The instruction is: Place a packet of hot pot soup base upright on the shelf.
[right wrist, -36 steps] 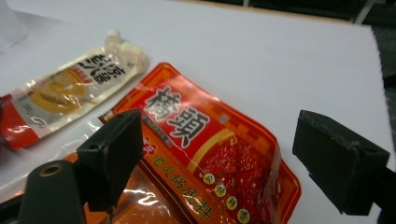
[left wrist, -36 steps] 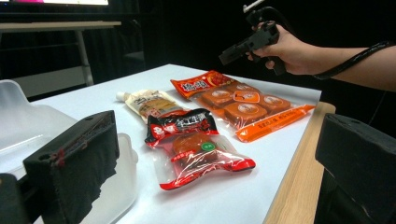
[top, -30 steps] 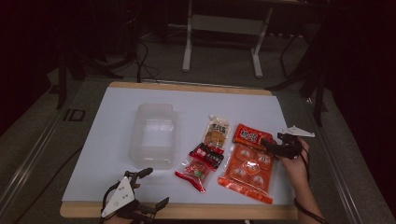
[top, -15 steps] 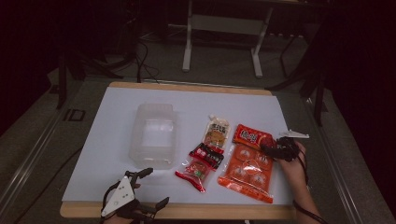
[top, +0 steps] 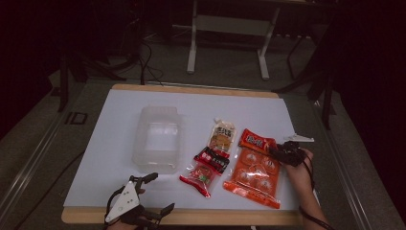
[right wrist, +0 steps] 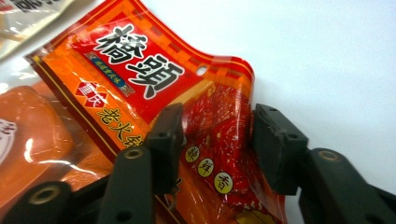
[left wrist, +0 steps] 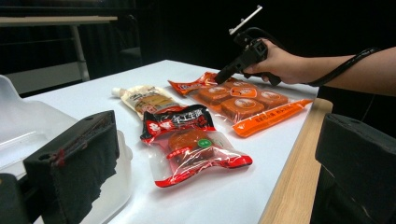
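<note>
A big orange snack packet (top: 253,170) (right wrist: 140,70) lies flat at the right of the white table (top: 119,124). My right gripper (top: 275,151) (right wrist: 212,140) sits at its upper right edge. Its jaws have just been closing, and the packet's edge now buckles up between the pads, which press on it. Left of it lie a red packet (top: 206,170) (left wrist: 189,140) and a beige pouch (top: 222,135). My left gripper (top: 160,192) rests open over the front left edge with nothing in it.
A clear plastic container (top: 158,139) (left wrist: 18,121) stands left of the packets, close to my left gripper. The table's wooden front rim (top: 215,216) runs along the near side. Dark floor and metal stand legs (top: 194,43) lie beyond the far edge.
My right gripper's jaws have narrowed onto the orange packet's upper right edge, which has lifted into a fold. The left gripper has stayed where it was.
</note>
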`<state>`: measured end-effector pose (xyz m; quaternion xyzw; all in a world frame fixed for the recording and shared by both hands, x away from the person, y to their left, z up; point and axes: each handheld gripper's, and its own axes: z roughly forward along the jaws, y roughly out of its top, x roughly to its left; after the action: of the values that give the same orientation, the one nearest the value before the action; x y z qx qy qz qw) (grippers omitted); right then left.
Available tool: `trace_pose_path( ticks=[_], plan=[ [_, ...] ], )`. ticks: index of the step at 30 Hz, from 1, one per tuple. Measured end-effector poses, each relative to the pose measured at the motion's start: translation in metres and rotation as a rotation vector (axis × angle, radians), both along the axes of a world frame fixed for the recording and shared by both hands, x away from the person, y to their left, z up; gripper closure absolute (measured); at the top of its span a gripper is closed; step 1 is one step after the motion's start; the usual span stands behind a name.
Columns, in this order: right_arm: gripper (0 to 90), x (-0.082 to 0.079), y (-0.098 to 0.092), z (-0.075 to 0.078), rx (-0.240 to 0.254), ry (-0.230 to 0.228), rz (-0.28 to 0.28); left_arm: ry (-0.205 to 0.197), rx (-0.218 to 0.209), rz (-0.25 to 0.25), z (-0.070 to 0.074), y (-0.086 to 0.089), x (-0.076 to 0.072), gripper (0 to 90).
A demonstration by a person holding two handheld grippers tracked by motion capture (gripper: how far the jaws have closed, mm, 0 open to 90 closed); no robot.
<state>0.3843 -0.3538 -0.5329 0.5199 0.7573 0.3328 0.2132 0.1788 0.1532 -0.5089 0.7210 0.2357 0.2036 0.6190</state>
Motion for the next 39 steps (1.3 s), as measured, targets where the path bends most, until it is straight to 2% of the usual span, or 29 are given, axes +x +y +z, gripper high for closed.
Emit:
trace_pose_path(
  ticks=[3,7,9,12,14,23,28,33,36,39],
  plan=[
    [71.3,-0.001,0.005,0.001,-0.032,-0.010,-0.003,0.003,-0.002,0.000,0.000,0.000,0.000,0.1],
    [85.4,-0.002,0.009,0.003,-0.037,-0.001,0.008,0.003,-0.002,-0.003,0.000,-0.001,0.000,0.1],
    [86.1,-0.002,0.011,0.004,-0.060,-0.002,0.012,0.006,-0.004,-0.005,0.000,-0.001,0.000,0.1],
    [87.1,-0.002,0.012,0.006,-0.067,-0.001,0.014,0.006,-0.003,-0.005,0.000,-0.001,0.000,0.1],
    [87.8,-0.001,0.011,0.010,-0.053,0.005,0.011,0.005,-0.003,-0.002,0.000,0.000,0.000,0.1],
    [89.0,-0.007,0.011,0.026,-0.041,-0.026,0.022,0.006,-0.002,-0.001,0.000,0.000,0.001,0.1],
    [89.1,-0.011,0.009,0.034,-0.011,-0.045,0.022,0.004,-0.001,0.000,0.000,0.000,0.000,0.1],
    [89.1,-0.017,0.011,0.050,-0.008,-0.089,0.039,0.004,0.001,0.002,0.000,0.000,0.001,0.1],
    [89.1,-0.021,0.013,0.061,0.013,-0.118,0.049,0.008,0.000,0.003,0.000,0.000,0.001,0.0],
    [89.2,-0.027,0.015,0.071,0.017,-0.150,0.062,-0.002,0.004,0.003,0.000,0.000,0.000,0.1]
  ],
)
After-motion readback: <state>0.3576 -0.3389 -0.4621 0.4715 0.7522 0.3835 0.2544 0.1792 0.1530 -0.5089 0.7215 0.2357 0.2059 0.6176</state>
